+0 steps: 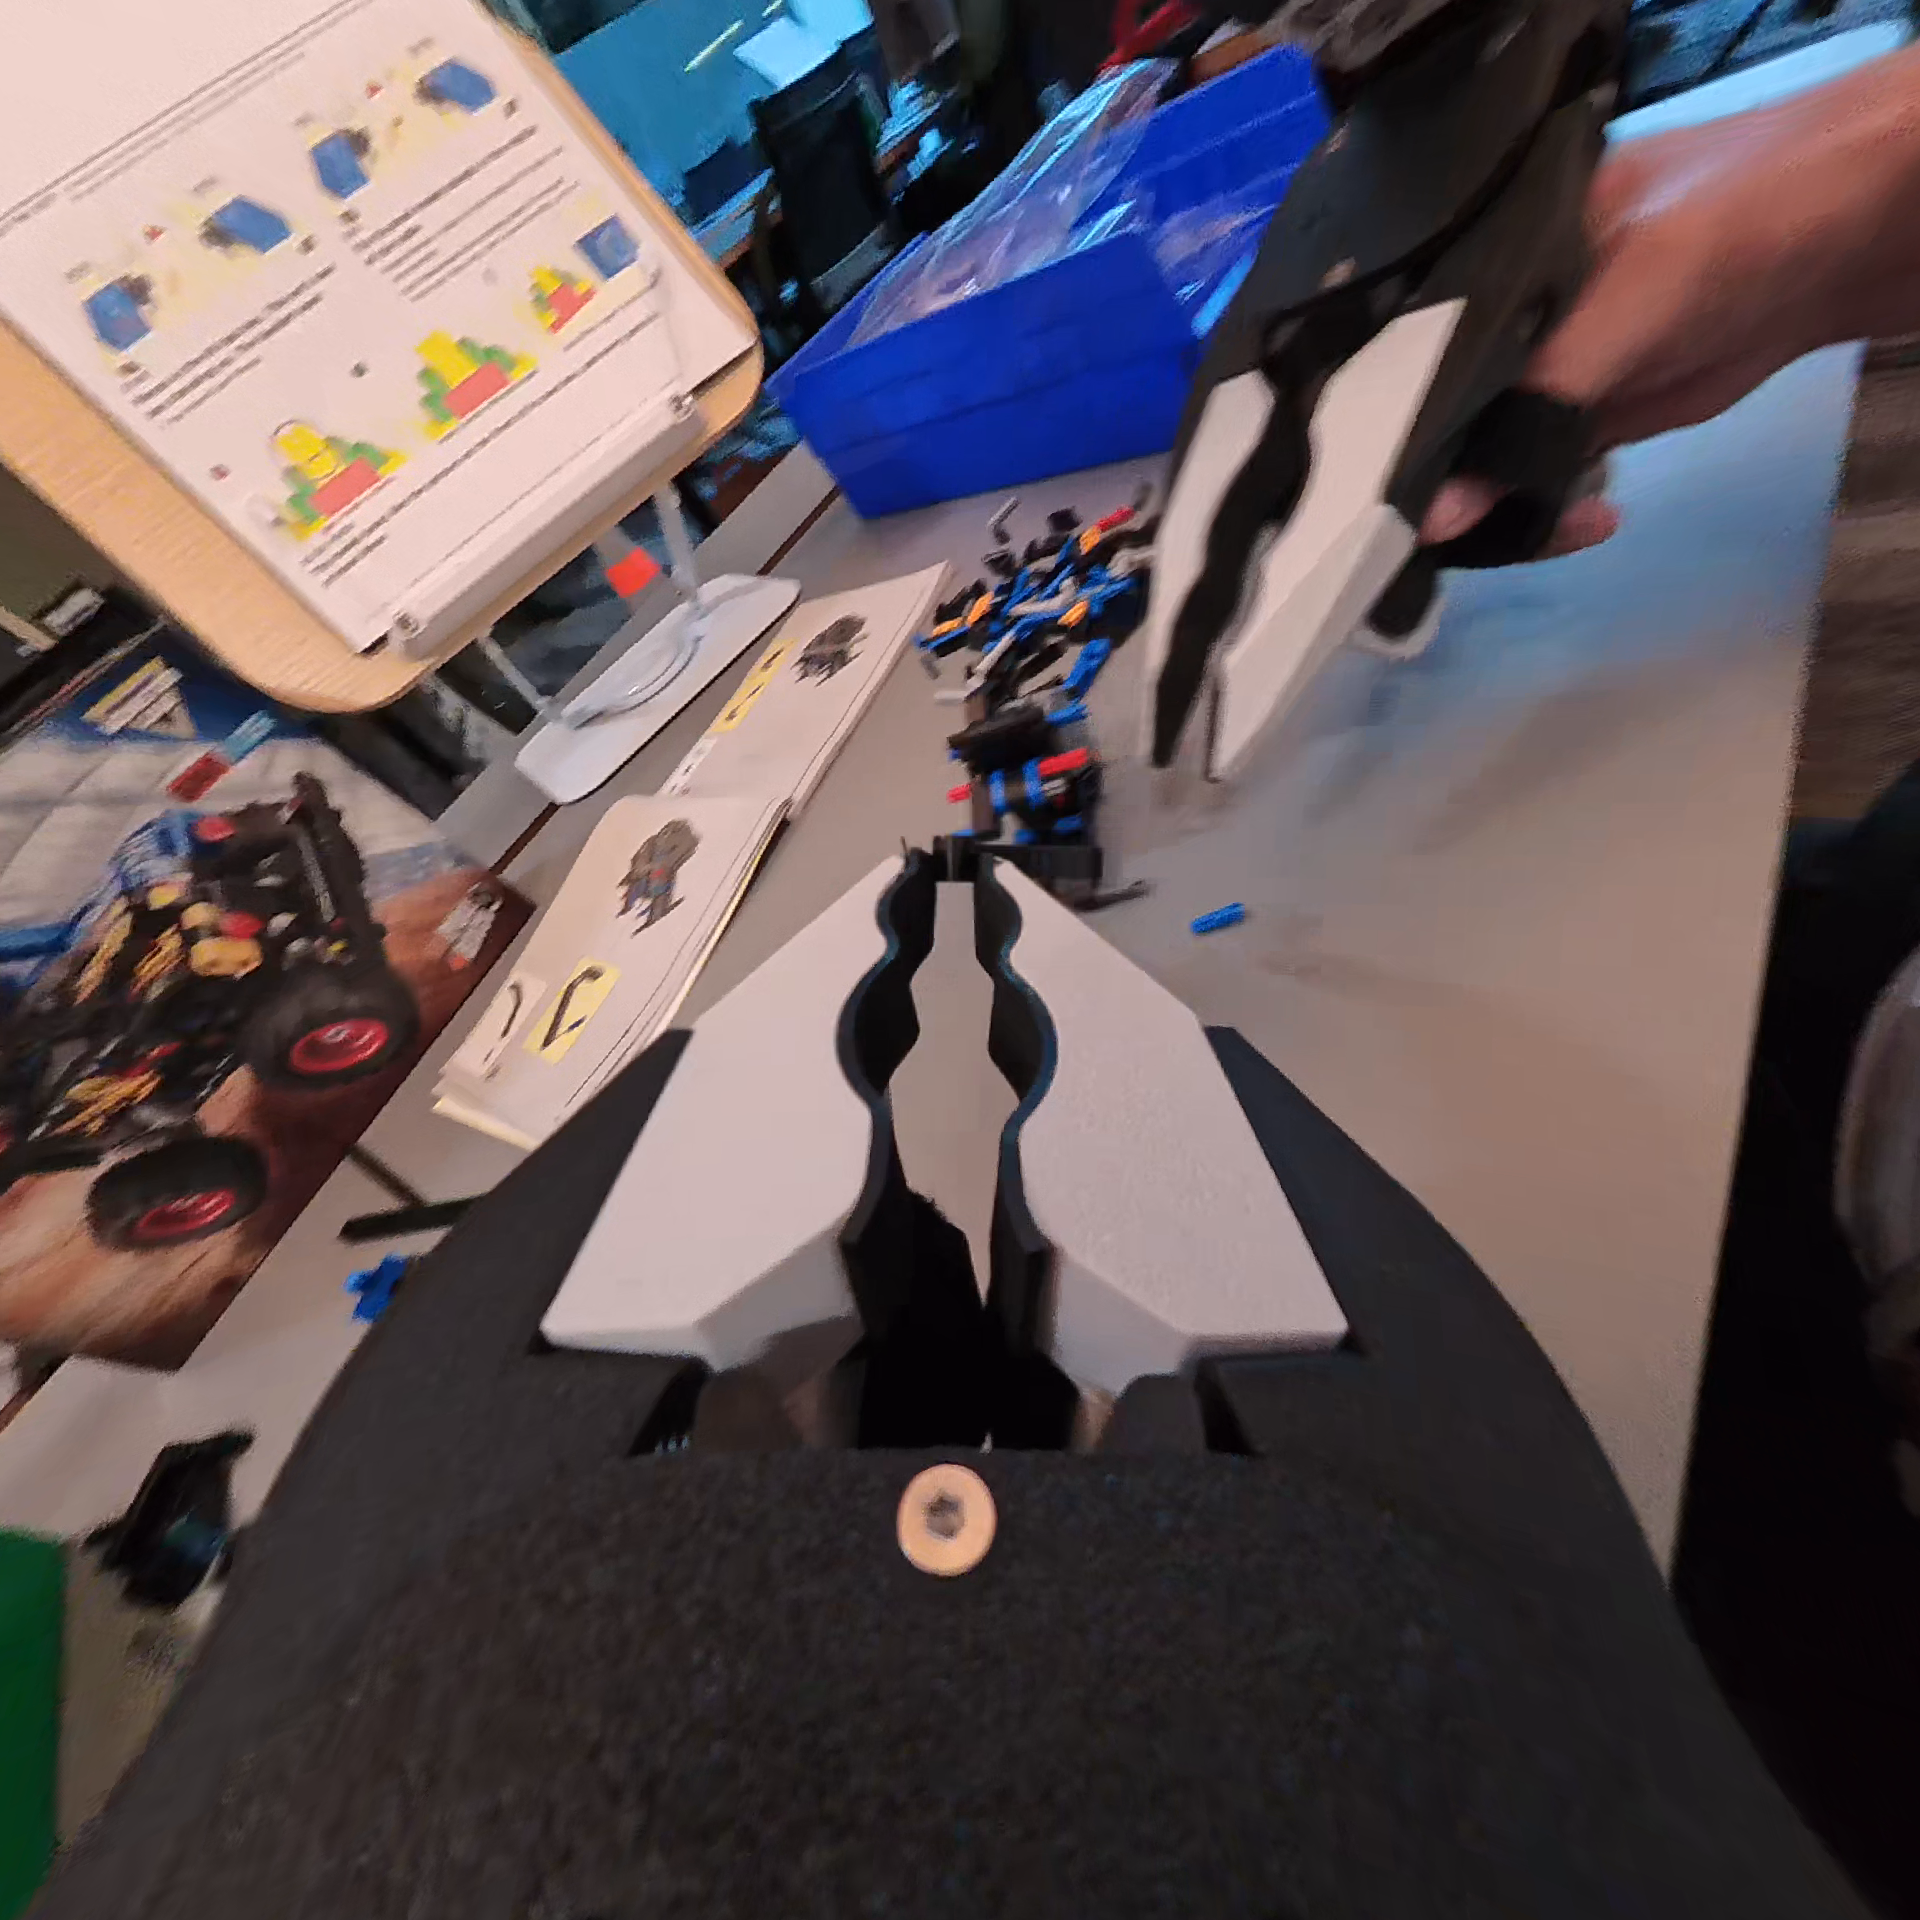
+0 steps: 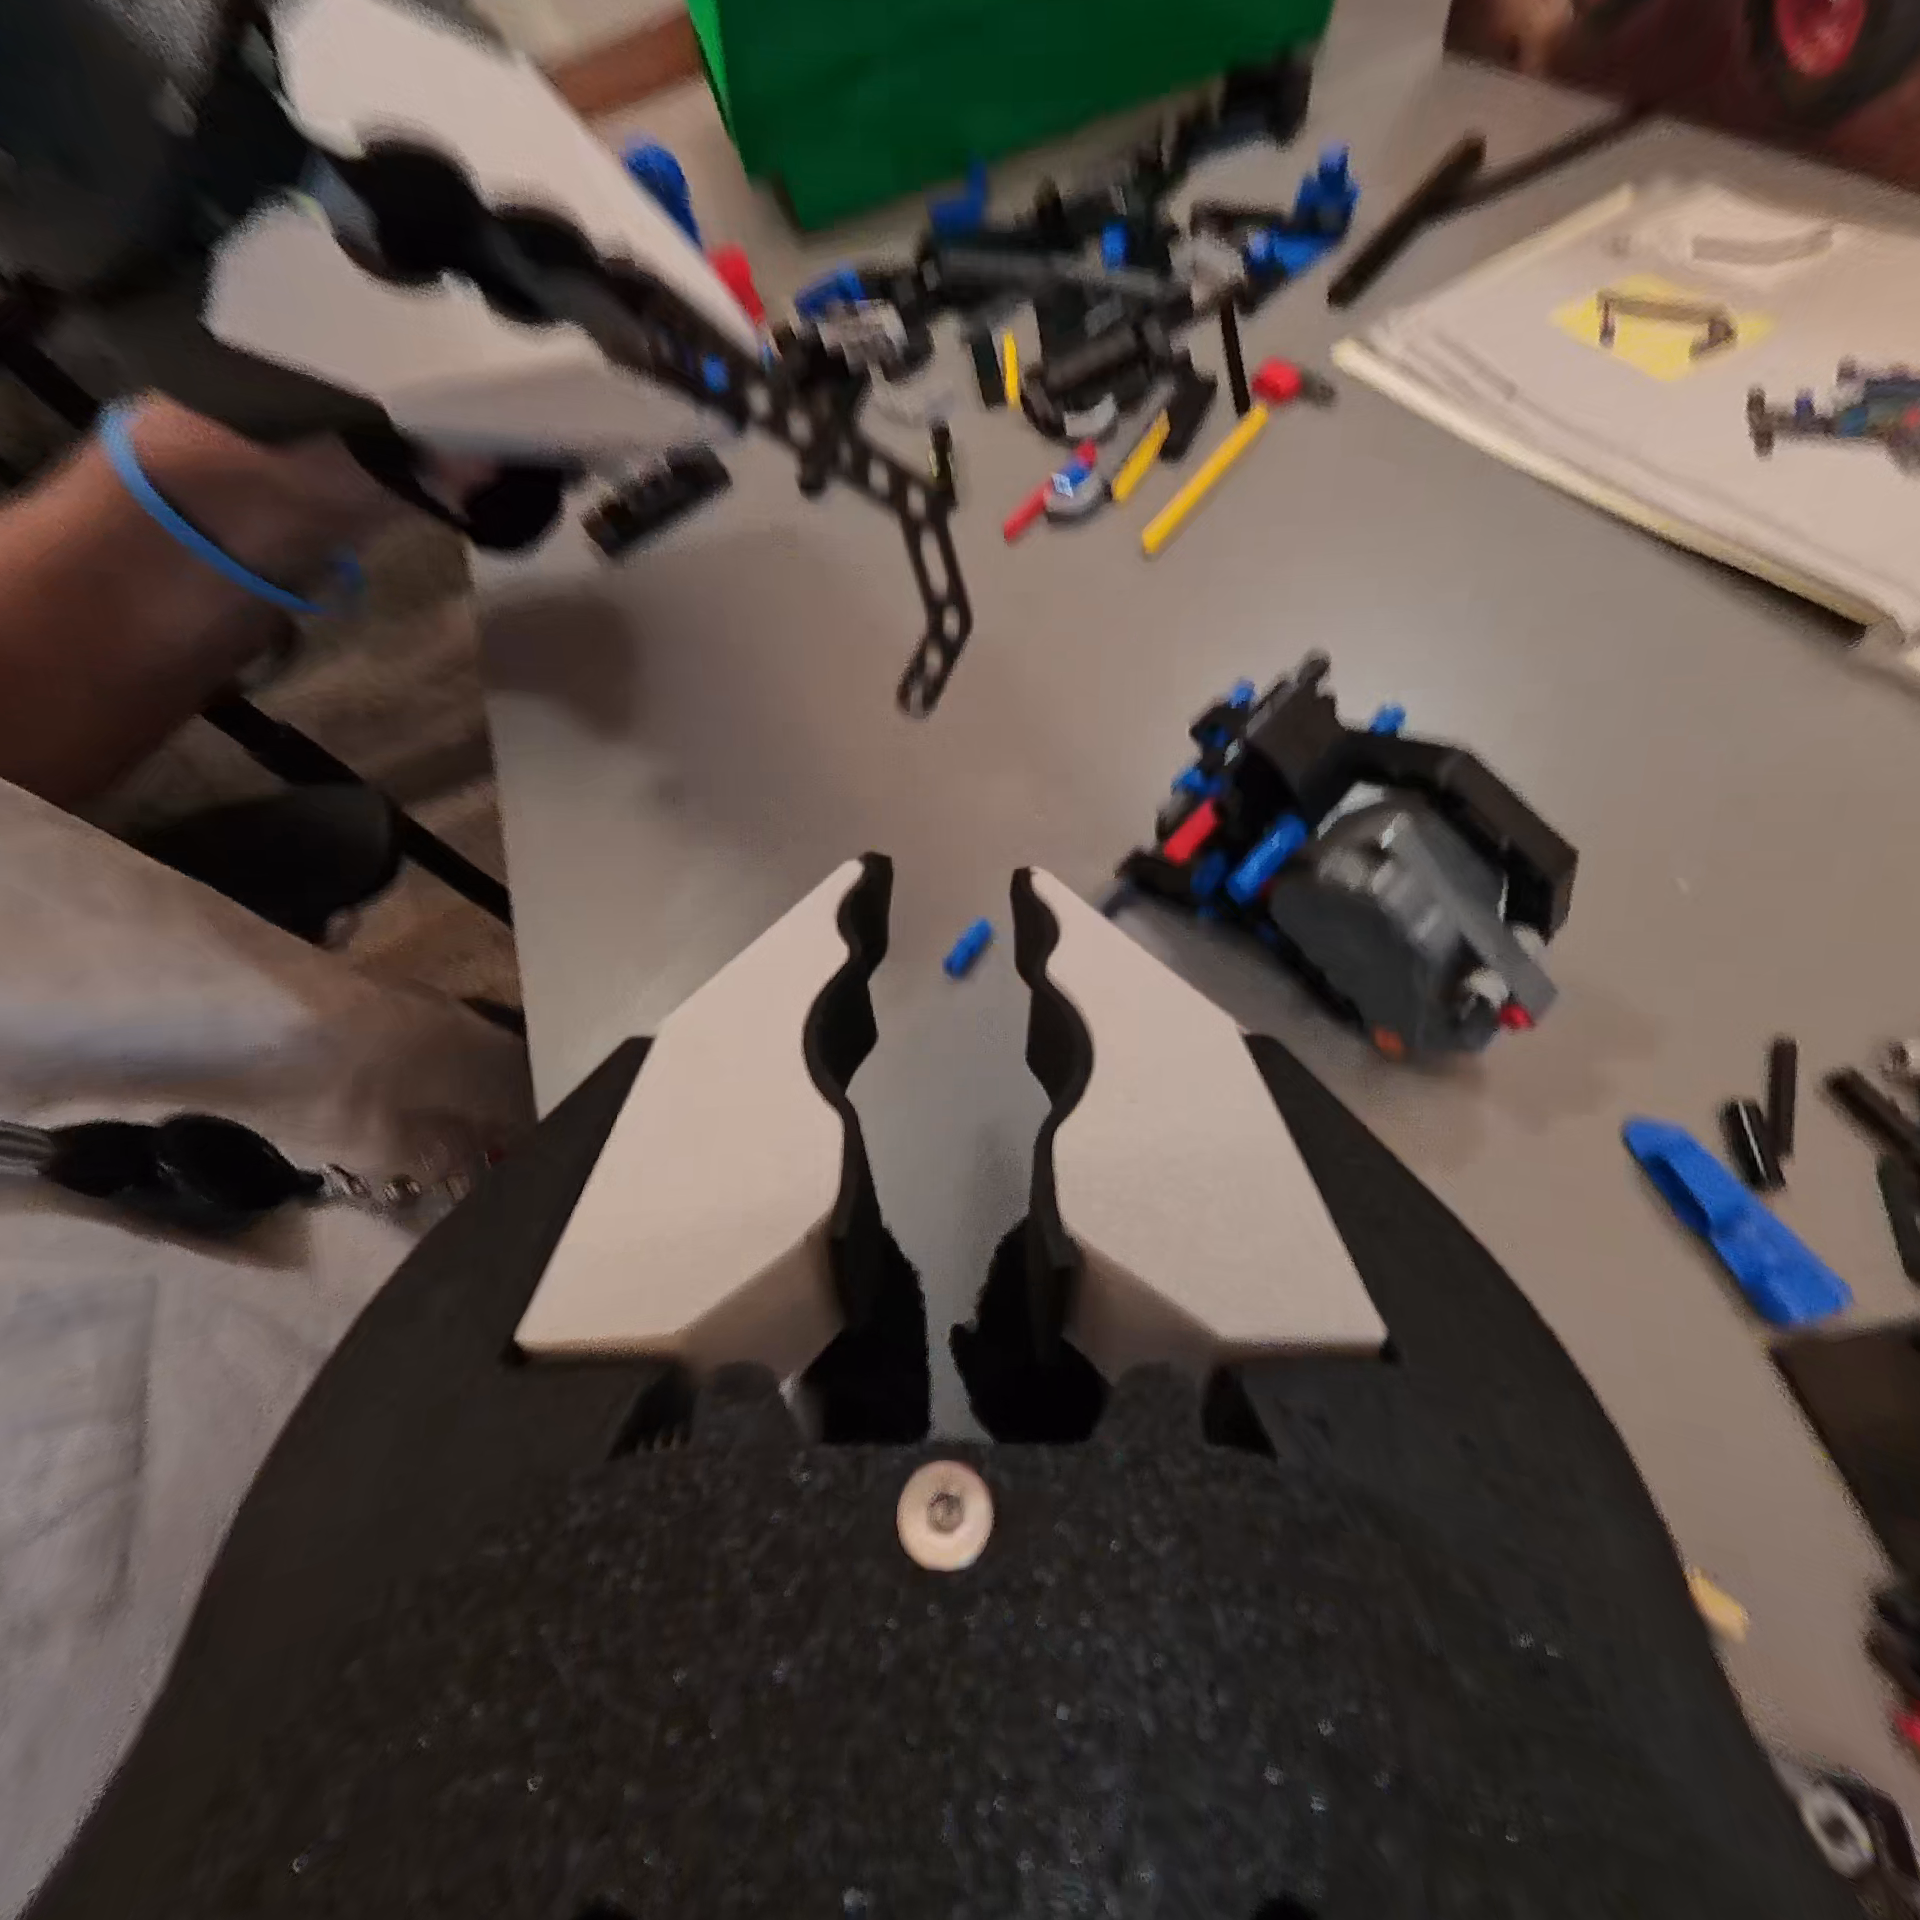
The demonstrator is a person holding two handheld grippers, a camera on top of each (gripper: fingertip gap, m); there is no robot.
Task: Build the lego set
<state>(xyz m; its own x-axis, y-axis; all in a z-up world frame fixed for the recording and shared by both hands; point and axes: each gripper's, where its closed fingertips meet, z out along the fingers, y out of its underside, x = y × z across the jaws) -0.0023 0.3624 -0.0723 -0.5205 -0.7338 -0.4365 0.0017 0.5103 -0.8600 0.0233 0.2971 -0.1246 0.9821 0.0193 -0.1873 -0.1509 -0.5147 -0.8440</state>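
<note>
My left gripper (image 1: 951, 871) is shut on the end of a black angled beam with holes (image 1: 1039, 860). In the right wrist view the left gripper (image 2: 758, 364) holds that beam (image 2: 904, 499) in the air above the grey table. My right gripper (image 2: 951, 881) is open and empty, low over a small blue pin (image 2: 966, 948) that lies on the table between its fingers. The right gripper also shows in the left wrist view (image 1: 1195, 758), held by a hand. A partly built black, blue and grey assembly (image 2: 1371, 883) sits to the right of it. A pile of loose pieces (image 2: 1091, 312) lies farther off.
Open instruction booklets (image 1: 665, 935) lie on the table beside the set's box (image 1: 187, 997). A sheet on a stand (image 1: 343, 281) and a blue bin (image 1: 997, 384) are at the back. A green bin (image 2: 987, 94), a long blue piece (image 2: 1735, 1226) and the table edge (image 2: 499, 779) show. Tip to tip, the grippers are about 9 cm apart.
</note>
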